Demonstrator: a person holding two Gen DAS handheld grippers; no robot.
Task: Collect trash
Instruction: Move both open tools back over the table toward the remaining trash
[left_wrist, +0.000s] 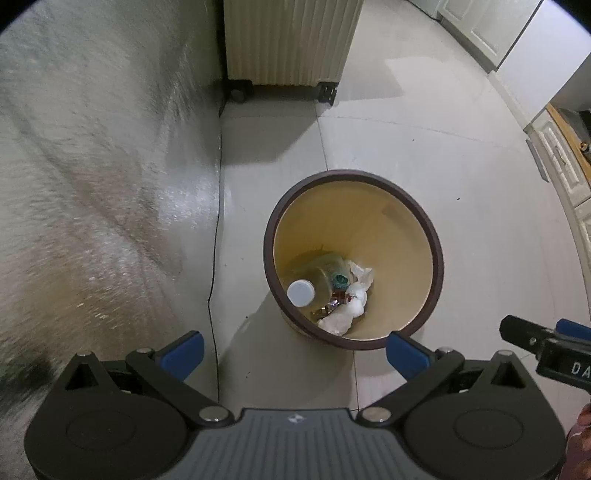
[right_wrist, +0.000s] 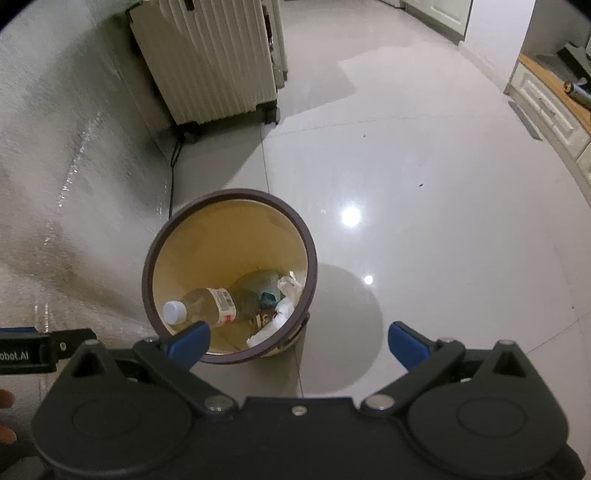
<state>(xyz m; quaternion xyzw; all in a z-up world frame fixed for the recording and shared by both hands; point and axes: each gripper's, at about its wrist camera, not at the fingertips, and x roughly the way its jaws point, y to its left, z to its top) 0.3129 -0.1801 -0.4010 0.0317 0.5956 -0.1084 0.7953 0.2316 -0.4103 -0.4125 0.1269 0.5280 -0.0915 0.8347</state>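
Trash sits at the bottom of the bin (left_wrist: 354, 258) on the floor (left_wrist: 424, 155): a bottle (right_wrist: 207, 304) with white cap (left_wrist: 301, 292) lying on its side, crumpled tissues (left_wrist: 345, 314), and small wrappers (left_wrist: 338, 299) between them. I hold both left tongs (left_wrist: 293, 350) and right tongs (right_wrist: 299, 345) spread wide and empty above the bin's near rim, blue pads (right_wrist: 188, 343) clear of everything. Also noted: ribbed cream suitcase (right_wrist: 210, 62) on wheels beyond the bin, beside a textured wall (left_wrist: 92, 166), with a black cable (right_wrist: 171, 177) running down to the floor.
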